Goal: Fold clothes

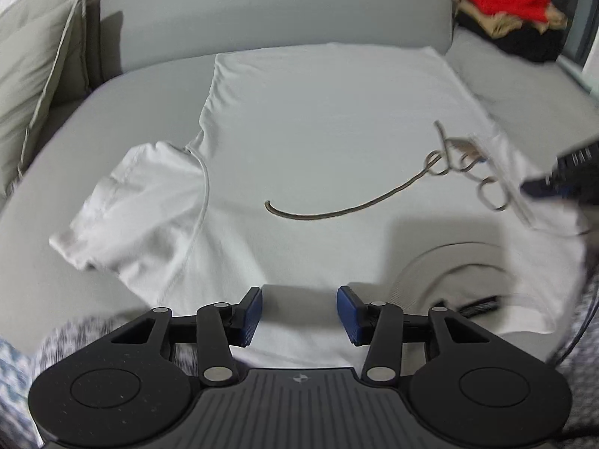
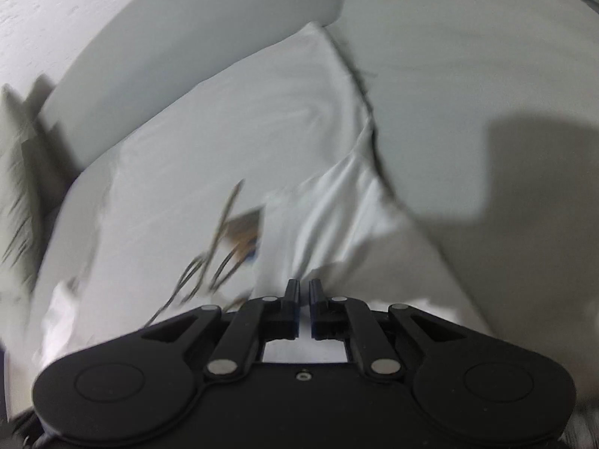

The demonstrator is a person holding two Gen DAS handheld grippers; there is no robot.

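Note:
A white T-shirt (image 1: 322, 119) with a thin line drawing lies face up on the grey sofa seat, collar near me, left sleeve (image 1: 142, 202) spread out. My left gripper (image 1: 299, 314) is open and empty just above the shirt's near edge by the collar (image 1: 449, 273). My right gripper (image 2: 304, 299) is shut on the shirt's right sleeve (image 2: 329, 217), folding it inward over the body; it also shows in the left wrist view (image 1: 554, 176) at the right edge. The right view is blurred.
The grey sofa backrest (image 1: 269, 11) stands behind the shirt. Beige cushions (image 1: 33, 75) lean at the left. A pile of red, tan and black clothes (image 1: 513, 15) sits at the far right. A patterned cloth (image 1: 15, 381) lies at the near left.

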